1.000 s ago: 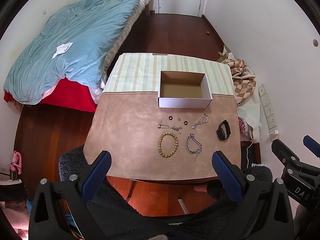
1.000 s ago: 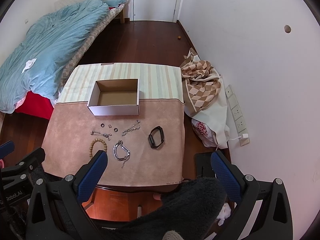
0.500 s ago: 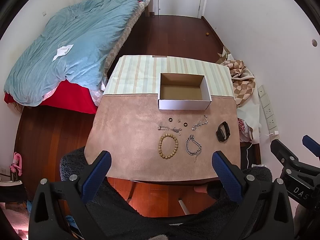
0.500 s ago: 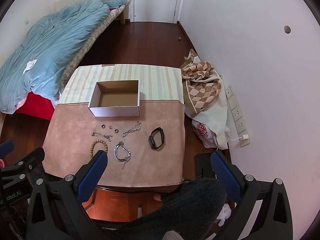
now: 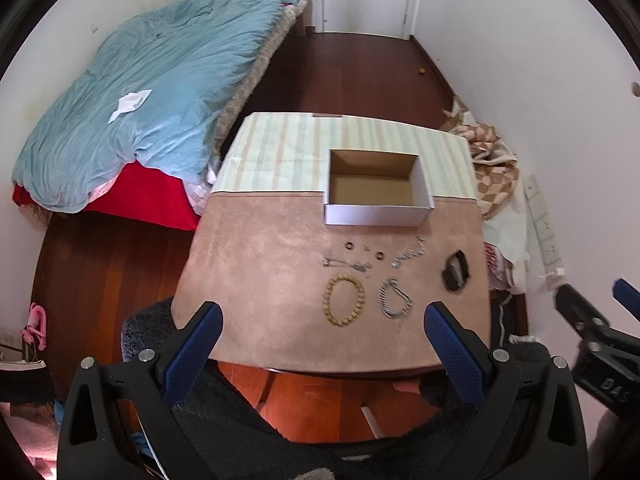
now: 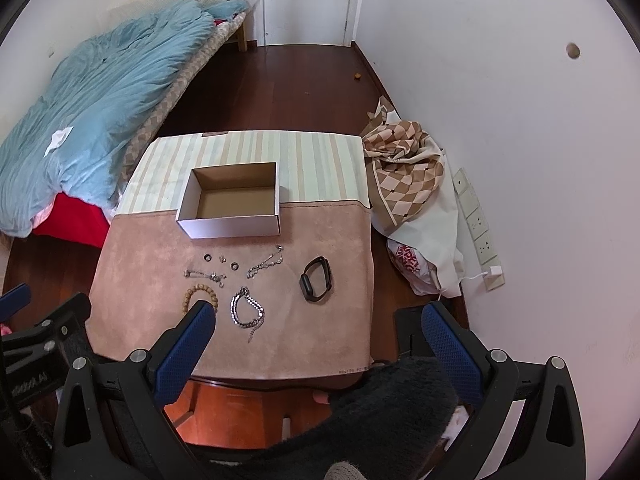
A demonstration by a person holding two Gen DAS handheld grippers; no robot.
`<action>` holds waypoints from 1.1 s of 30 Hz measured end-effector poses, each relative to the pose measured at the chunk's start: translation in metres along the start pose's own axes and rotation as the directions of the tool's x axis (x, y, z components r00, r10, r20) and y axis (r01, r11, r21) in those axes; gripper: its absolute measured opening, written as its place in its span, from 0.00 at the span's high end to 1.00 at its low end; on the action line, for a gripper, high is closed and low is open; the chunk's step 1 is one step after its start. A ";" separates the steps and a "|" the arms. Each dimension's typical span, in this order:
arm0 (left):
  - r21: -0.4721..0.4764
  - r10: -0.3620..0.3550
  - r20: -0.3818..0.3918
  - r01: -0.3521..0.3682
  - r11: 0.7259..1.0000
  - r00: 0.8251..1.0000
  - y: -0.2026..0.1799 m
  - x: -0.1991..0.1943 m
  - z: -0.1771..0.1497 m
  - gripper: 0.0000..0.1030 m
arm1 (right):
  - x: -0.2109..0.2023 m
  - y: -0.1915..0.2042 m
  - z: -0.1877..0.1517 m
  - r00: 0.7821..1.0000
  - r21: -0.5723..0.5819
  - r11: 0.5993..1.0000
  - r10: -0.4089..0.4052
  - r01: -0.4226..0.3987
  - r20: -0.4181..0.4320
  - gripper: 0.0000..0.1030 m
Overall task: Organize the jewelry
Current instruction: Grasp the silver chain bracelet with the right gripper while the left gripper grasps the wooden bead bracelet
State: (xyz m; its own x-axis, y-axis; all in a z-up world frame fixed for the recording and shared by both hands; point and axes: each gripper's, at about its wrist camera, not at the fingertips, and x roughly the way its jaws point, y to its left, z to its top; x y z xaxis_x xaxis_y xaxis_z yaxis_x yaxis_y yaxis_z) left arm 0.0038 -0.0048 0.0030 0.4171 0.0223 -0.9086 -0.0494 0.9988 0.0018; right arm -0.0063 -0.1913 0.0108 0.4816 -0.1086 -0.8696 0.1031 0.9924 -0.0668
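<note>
**Both claws edge closer to the bench**

Since a second ago both views have drawn slightly nearer the bench; the jewelry lies as it did. Left claw and right claw hang above the near edge, each spread wide and holding nothing. An open cardboard box sits mid-bench, its inside bare. Just in front of it lie two small rings, two thin silver chains and tiny studs. Nearer the edge are a wooden bead bracelet, a chunky silver chain bracelet beside it, and a black band off to the right. A bed stands to the left.
</note>
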 end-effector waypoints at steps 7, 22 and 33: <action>-0.005 0.096 -0.043 -0.096 0.995 0.994 0.014 0.064 0.008 0.00 | 0.072 -0.010 -0.002 0.996 0.077 0.997 0.020 -0.013 -0.083 0.00; 0.077 0.214 -0.298 -0.200 0.977 0.930 0.020 0.216 -0.023 0.00 | 0.251 0.043 -0.051 0.937 0.095 0.986 0.158 -0.134 -0.311 0.24; 0.078 0.221 -0.343 -0.206 0.975 0.913 0.029 0.242 -0.028 0.00 | 0.281 0.085 -0.065 0.926 -0.001 0.993 0.110 -0.118 -0.362 0.55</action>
State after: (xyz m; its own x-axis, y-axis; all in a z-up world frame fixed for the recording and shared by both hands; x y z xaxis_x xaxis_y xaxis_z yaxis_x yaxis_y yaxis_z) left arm 0.0778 0.0287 -0.2281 0.0584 0.2255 -0.9725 -0.0635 0.9730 0.2218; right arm 0.0811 -0.1336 -0.2708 0.1425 0.0293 -0.9894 0.0444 0.9984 0.0360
